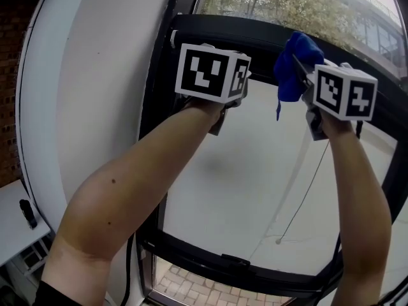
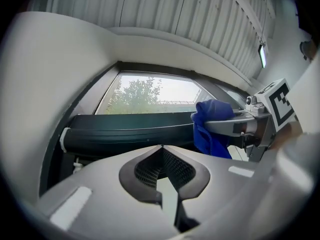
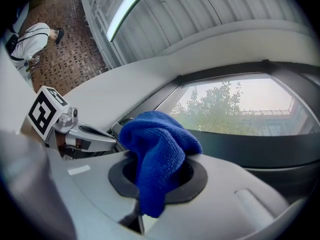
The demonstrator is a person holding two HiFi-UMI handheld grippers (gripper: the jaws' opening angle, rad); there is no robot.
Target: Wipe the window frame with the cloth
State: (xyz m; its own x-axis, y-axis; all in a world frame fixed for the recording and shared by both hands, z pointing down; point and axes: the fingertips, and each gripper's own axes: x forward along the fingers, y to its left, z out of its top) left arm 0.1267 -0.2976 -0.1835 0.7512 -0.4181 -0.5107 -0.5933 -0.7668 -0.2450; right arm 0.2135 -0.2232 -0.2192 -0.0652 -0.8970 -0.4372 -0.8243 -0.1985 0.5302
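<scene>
A blue cloth [image 1: 294, 65] is bunched in my right gripper [image 1: 307, 76], which is shut on it and held up near the black window frame's top bar [image 1: 255, 37]. In the right gripper view the cloth [image 3: 157, 156] drapes over the shut jaws, with the dark bar [image 3: 260, 151] just beyond. My left gripper [image 1: 231, 97] is raised beside it on the left, also close to the top bar. In the left gripper view its jaws [image 2: 162, 151] are shut with nothing between them. The cloth [image 2: 210, 129] and the right gripper [image 2: 235, 126] show at the right, in front of the bar [image 2: 130, 131].
A white curved wall [image 1: 95, 107] borders the window on the left. A thin cord [image 1: 306, 183] hangs across the pane. The frame's lower bar [image 1: 210, 260] runs below, above brick paving. A white ledge [image 1: 9, 234] holds a small black object [image 1: 27, 213]. A person [image 3: 30, 39] stands far below.
</scene>
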